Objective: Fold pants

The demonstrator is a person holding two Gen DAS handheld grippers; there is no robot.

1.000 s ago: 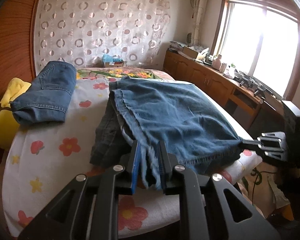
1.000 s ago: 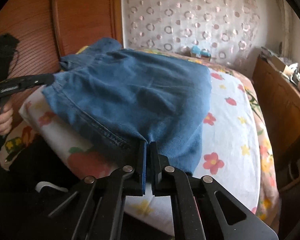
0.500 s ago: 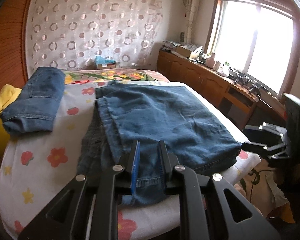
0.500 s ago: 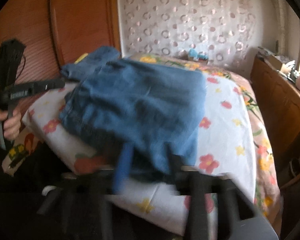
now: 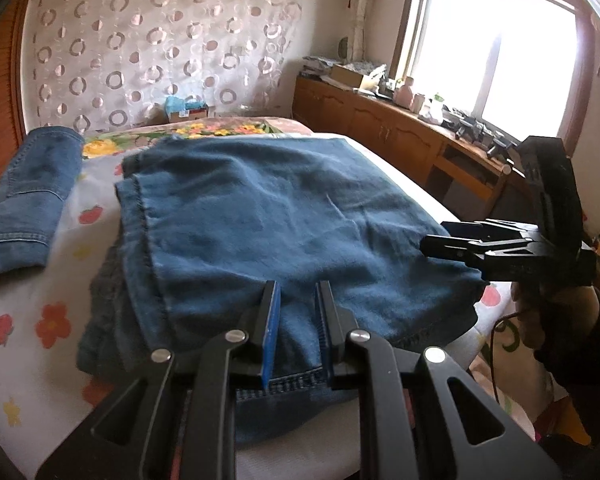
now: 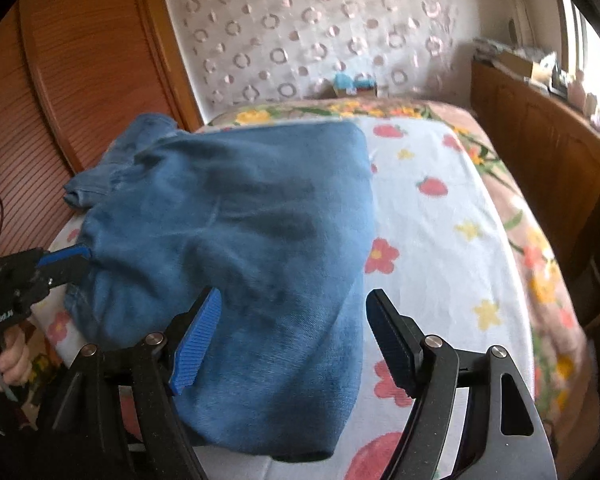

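pants [image 5: 284, 216] are soft, floppy denim: left claw [image 5: 298, 320] pinches the hem; right claw [image 6: 292, 344] opening, clear; regrip at corners.

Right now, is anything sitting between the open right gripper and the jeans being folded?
Nothing visible. The right gripper has its jaws opening, with the jeans lying directly between and ahead of them on the bed. The left gripper is clamped on the near hem.

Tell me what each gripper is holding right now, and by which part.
The left gripper pinches the jeans at their near hem edge. The right gripper holds nothing: its jaws are opening, clear of the denim between them.
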